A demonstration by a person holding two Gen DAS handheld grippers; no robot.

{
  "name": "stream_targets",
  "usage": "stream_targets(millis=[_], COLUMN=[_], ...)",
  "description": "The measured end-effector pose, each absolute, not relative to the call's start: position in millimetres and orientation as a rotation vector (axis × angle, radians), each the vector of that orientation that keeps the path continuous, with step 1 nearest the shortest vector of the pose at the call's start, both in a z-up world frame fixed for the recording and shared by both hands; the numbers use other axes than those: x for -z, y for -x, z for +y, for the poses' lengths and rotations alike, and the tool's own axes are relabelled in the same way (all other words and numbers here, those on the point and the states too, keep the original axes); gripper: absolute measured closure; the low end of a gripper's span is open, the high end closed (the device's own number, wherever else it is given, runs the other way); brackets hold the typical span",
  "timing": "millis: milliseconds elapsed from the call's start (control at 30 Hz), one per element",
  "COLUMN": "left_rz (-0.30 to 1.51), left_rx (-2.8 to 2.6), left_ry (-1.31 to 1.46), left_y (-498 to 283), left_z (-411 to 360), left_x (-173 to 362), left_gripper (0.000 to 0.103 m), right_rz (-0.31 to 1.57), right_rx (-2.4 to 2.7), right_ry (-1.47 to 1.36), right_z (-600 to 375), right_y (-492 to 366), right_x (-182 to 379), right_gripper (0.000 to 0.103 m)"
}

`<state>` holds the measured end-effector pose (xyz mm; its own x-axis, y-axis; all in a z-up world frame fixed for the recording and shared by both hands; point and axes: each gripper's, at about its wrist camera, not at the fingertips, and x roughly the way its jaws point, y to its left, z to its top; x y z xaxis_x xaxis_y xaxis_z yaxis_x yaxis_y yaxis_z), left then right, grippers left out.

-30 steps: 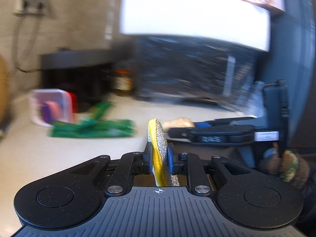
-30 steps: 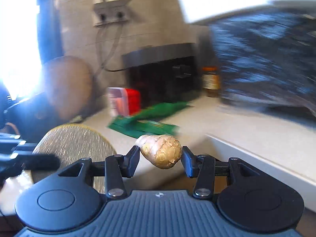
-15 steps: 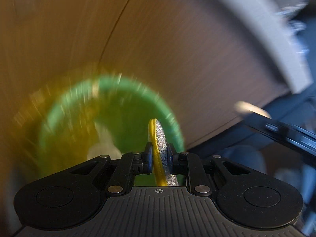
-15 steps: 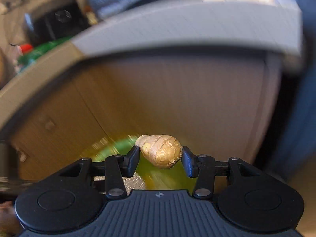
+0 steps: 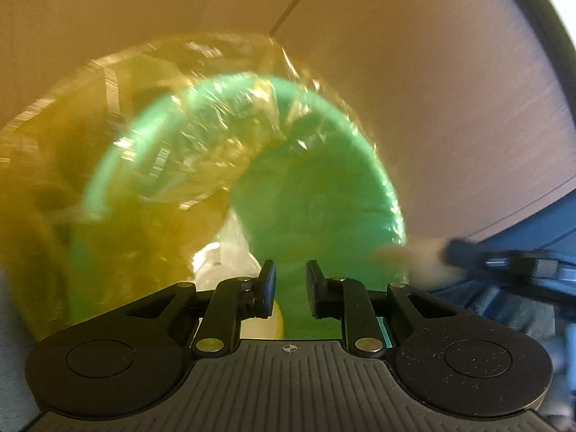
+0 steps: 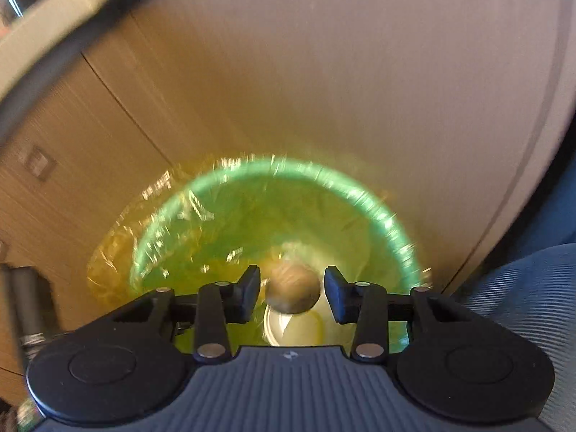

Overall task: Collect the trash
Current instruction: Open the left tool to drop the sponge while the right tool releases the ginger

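Observation:
A green bin (image 5: 324,187) lined with a yellow plastic bag (image 5: 54,180) lies below both grippers. My left gripper (image 5: 291,288) hangs over its mouth, its jaws opening with nothing between them; a sliver of the yellow sponge (image 5: 278,320) shows just under the left finger. Above the same bin (image 6: 378,208), my right gripper (image 6: 292,288) has its jaws closing. The ginger piece (image 6: 293,288) is blurred between them, with a thin gap on each side. In the left wrist view the right gripper (image 5: 504,262) reaches in from the right.
Tan cabinet doors (image 6: 324,72) stand right behind the bin, under a pale counter edge (image 6: 46,10). Something pale and round (image 6: 295,327) lies inside the bin below the ginger. Blue fabric (image 6: 532,288) fills the lower right.
Both grippers dropped from counter height to over the bin. The left one let go of the sponge. The ginger now sits lower and smaller between the right fingers, no longer pinched.

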<state>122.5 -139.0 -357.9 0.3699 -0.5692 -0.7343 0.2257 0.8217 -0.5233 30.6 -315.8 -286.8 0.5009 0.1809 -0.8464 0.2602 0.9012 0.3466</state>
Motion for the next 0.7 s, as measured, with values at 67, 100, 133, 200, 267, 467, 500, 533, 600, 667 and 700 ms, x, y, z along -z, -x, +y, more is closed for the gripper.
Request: stream_targets(millis=[67, 100, 133, 200, 267, 467, 500, 533, 600, 667, 700], left_rz=[1.061, 1.056, 1.055, 1.056, 1.052, 1.044, 1.04, 1.033, 1.019, 0.996, 0.975], left_rx=[0.508, 0.5, 0.496, 0.491, 0.485, 0.483, 0.482, 0.478, 0.468, 0.465, 0.465], left_ry=[0.36, 0.358, 0.358, 0.363, 0.369, 0.307, 0.289, 0.269, 0.242, 0.235, 0.222], left_y=[-118.6, -116.4, -114.6, -112.3, -111.7, -108.4, -107.9, -106.8, -103.3, -99.7, -96.4], left_z=[-131.1, -127.8, -124.5, -120.5, -118.5, -123.2, -125.8, -127.3, -127.4, -127.4, -128.0], left_x=[353.7, 352.8, 352.1, 351.8, 351.4, 346.5, 345.6, 343.5, 336.2, 324.3, 315.5], left_gripper=[0.082, 0.082, 0.082, 0.082, 0.082, 0.082, 0.082, 0.082, 0.082, 0.082, 0.082], right_rz=[1.098, 1.111, 1.124, 1.156, 1.164, 1.179, 1.192, 1.201, 1.204, 1.188, 1.171], right_rx=[0.031, 0.016, -0.002, -0.01, 0.004, 0.031, 0.038, 0.05, 0.074, 0.087, 0.095], right_ry=[-0.492, -0.504, -0.524, -0.559, -0.557, -0.568, -0.569, -0.567, -0.563, -0.557, -0.543], right_z=[-308.1, -305.2, -303.2, -303.2, -304.8, -307.4, -308.6, -309.0, -310.5, -311.7, -311.0], right_y=[-43.8, -45.9, -50.2, -53.6, -53.0, -52.4, -54.1, -54.4, -54.5, -53.6, -52.5], right_x=[306.2, 314.2, 322.3, 334.4, 337.4, 343.6, 346.8, 348.7, 350.3, 347.7, 344.3], right_gripper=[0.063, 0.063, 0.063, 0.062, 0.054, 0.038, 0.037, 0.037, 0.037, 0.037, 0.037])
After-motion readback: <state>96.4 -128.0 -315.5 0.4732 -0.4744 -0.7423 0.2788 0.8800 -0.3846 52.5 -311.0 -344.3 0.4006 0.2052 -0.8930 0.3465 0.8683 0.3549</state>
